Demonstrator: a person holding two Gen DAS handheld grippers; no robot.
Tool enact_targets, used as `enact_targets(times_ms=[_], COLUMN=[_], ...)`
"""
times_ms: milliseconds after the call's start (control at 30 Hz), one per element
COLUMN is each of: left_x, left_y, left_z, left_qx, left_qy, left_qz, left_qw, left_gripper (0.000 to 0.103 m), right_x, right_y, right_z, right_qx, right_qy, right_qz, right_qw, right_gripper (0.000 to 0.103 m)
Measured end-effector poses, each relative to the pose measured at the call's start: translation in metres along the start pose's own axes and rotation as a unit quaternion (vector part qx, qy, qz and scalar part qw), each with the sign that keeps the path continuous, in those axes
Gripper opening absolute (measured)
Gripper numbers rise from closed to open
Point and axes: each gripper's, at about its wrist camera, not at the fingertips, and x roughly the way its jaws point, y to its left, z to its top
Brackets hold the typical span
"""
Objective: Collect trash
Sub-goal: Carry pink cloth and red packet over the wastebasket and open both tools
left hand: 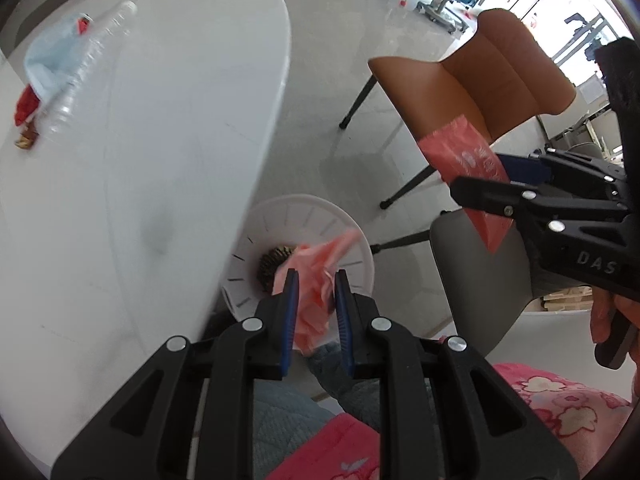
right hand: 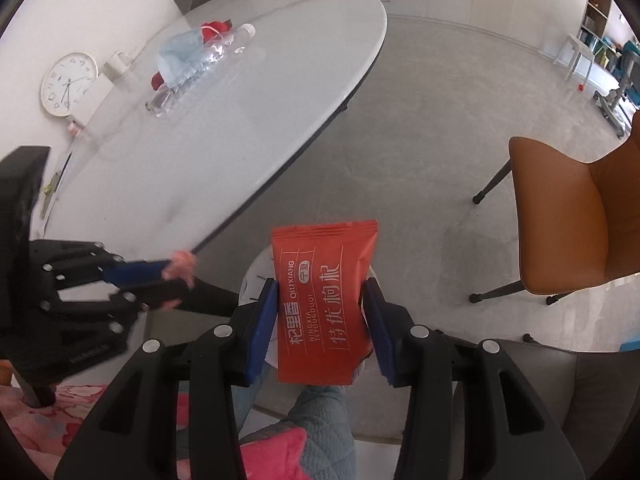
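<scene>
White bin (left hand: 320,216) sitting half hidden below table (left hand: 160,160) edge; left claw (left hand: 316,280) clamping one pink scrap (left hand: 312,276), right claw (right hand: 320,300) clamping one red packet (right hand: 324,304).

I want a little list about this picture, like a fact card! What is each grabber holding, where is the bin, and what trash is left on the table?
left gripper: shut on a crumpled pink wrapper, above the bin
right gripper: shut on a red snack packet
bin: white trash can on the floor beside the table, something brown already inside
table: white table
trash left on table: clear plastic bottle, blue face mask, red scraps
nearby: orange chair
</scene>
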Motion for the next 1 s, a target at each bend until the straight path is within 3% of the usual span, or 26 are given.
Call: enact_targets(times_ms=[133, 267, 400, 500, 567, 700, 767, 1000], left_x=[0.005, 0.004, -0.002, -0.009, -0.017, -0.032, -0.039, -0.067], left_y=[-0.008, -0.012, -0.014, -0.014, -0.010, 0.000, 0.007, 0.037], left_z=[0.001, -0.002, -0.006, -0.007, -0.008, -0.007, -0.007, -0.011], left_qx=[-0.007, -0.011, -0.010, -0.010, -0.013, -0.024, -0.034, -0.070], left_qy=[0.003, -0.002, -0.009, -0.019, -0.025, -0.038, -0.043, -0.072], left_qz=[-0.003, 0.005, 0.013, 0.027, 0.039, 0.058, 0.071, 0.103], left_qw=[1.0000, 0.9999, 0.9998, 0.9994, 0.9989, 0.9973, 0.9959, 0.9896], left_gripper=[0.019, 0.036, 0.044, 0.055, 0.069, 0.074, 0.083, 0.083], right_x=[-0.001, -0.001, -0.001, -0.001, -0.001, 0.001, 0.003, 0.016], right_y=[-0.004, -0.006, -0.008, -0.008, -0.007, -0.001, 0.004, 0.025], right_z=[-0.005, -0.009, -0.009, -0.008, -0.007, -0.006, -0.006, -0.004], right_qx=[-0.007, -0.017, -0.018, -0.021, -0.023, -0.026, -0.028, -0.048], right_qy=[0.000, 0.002, 0.002, -0.001, -0.002, -0.002, 0.000, 0.015], right_qz=[0.009, 0.016, 0.022, 0.026, 0.028, 0.034, 0.037, 0.046], right_qw=[1.000, 1.000, 1.000, 0.999, 0.999, 0.999, 0.999, 0.998], right_gripper=[0.045, 0.045, 0.045, 0.045, 0.045, 0.045, 0.045, 0.045])
